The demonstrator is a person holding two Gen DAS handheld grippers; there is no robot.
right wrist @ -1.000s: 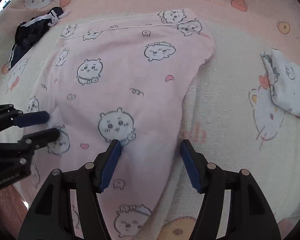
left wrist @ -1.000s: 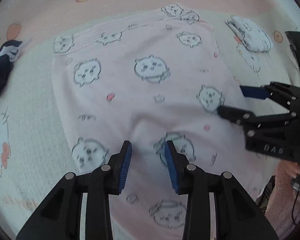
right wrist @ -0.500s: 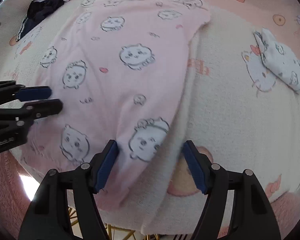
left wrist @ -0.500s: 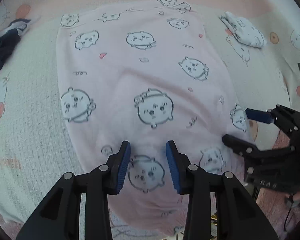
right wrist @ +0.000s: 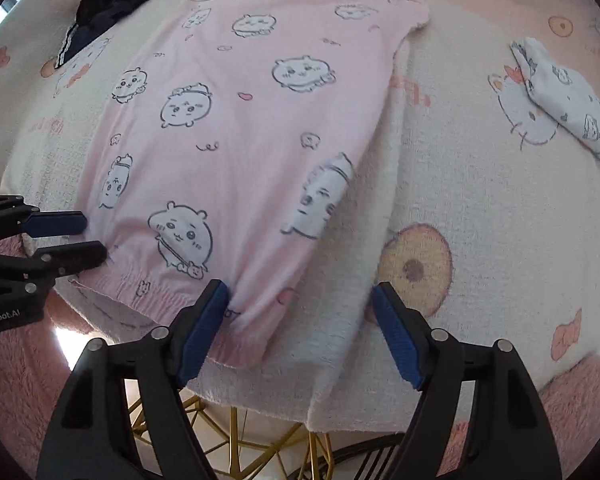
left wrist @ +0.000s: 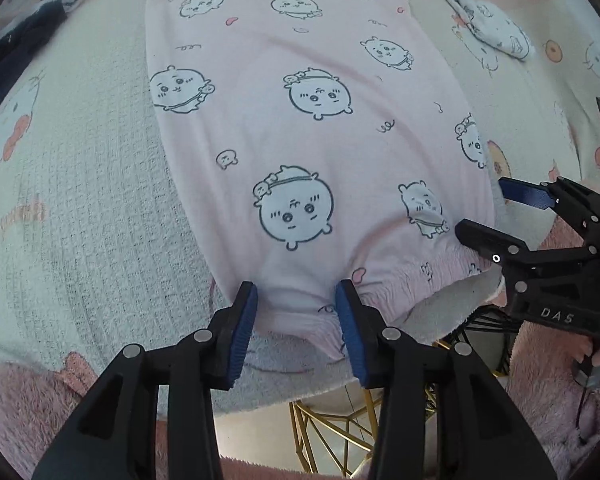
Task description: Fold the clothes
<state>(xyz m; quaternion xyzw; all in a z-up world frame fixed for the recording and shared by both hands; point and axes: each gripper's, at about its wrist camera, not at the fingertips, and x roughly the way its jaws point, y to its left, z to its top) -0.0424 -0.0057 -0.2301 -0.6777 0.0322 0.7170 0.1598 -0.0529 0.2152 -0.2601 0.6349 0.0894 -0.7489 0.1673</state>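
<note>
A pink pair of pyjama trousers point(left wrist: 300, 140) printed with cartoon faces lies flat on the blanket, its elastic waistband at the near table edge; it also shows in the right wrist view point(right wrist: 236, 152). My left gripper point(left wrist: 296, 320) is open, its jaws either side of the waistband's left part. My right gripper point(right wrist: 300, 328) is open wide over the waistband's right corner. In the left wrist view the right gripper point(left wrist: 488, 212) shows at the garment's right edge. In the right wrist view the left gripper point(right wrist: 76, 236) shows at its left edge.
A cream and pink cartoon blanket point(right wrist: 460, 200) covers the table, whose near edge hangs over gold wire legs point(right wrist: 236, 440). A folded white printed garment point(right wrist: 564, 100) lies at the right. A dark navy garment point(right wrist: 108, 4) lies at the far left.
Both grippers have drawn back toward the near edge, from the middle of the garment to its waistband. The trousers now lie smoother and stretched lengthwise. Both grippers stay open.
</note>
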